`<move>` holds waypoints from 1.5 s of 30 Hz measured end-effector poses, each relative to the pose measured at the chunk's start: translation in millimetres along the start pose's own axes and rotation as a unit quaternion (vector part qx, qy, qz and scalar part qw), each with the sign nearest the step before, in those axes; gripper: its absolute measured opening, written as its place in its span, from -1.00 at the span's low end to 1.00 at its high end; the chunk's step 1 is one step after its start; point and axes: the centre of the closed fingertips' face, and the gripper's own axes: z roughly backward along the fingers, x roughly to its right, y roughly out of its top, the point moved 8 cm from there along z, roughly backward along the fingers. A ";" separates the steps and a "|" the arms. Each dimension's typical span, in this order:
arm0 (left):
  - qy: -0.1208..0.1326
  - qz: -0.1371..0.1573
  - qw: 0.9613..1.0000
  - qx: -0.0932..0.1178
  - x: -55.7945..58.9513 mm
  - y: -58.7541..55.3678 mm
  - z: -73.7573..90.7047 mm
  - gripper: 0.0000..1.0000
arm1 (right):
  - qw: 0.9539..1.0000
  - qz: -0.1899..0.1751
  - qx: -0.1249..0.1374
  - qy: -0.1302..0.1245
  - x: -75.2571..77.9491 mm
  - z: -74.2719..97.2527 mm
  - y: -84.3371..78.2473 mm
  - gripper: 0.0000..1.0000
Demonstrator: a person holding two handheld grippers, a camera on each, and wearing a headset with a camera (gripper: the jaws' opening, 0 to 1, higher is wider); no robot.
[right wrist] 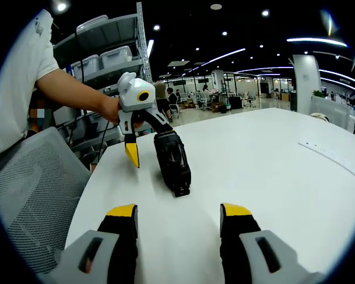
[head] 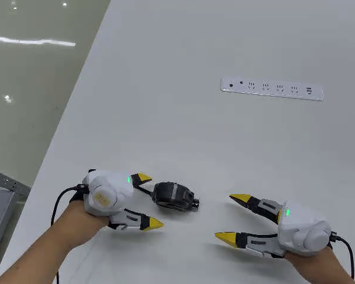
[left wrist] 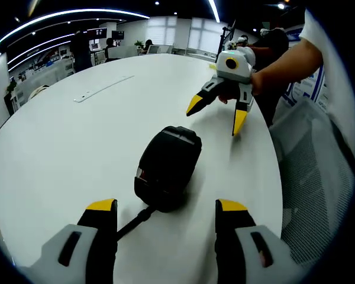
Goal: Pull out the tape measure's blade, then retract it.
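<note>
- Flat white power strip (head: 272,89) lies far right on white table (head: 165,89).
- Black rounded tape measure (head: 174,196) sits near, just ahead of left gripper's (head: 149,200) released jaws; right gripper (head: 232,218) released too.
- Blade indistinct.

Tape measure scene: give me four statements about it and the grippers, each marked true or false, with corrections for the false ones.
1. The black tape measure lies on the white table with no blade drawn out. True.
2. The left gripper is shut on the tape measure. False: its jaws stand open, with the tape measure lying just ahead of them.
3. The right gripper has its jaws open and is apart from the tape measure. True.
4. The power strip lies between the two grippers. False: it lies farther back on the table, well beyond both grippers.
</note>
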 end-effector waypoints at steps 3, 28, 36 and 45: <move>-0.004 -0.003 1.000 -0.001 -1.9 1.4 -1.2 0.29 | 1.000 0.000 0.001 0.005 1.0 -6.3 -0.6 0.12; -0.036 -0.015 0.999 -0.003 -12.2 9.0 -19.9 0.05 | 1.000 -0.011 0.000 0.020 12.2 -29.1 -2.0 0.07; -0.046 -0.015 0.999 0.000 -12.7 9.5 -23.8 -0.08 | 1.000 -0.012 -0.001 0.023 15.8 -32.0 -1.2 0.06; -0.053 -0.008 0.999 0.001 -12.0 10.5 -24.8 -0.30 | 0.999 -0.016 -0.005 0.029 15.7 -36.2 -2.9 0.01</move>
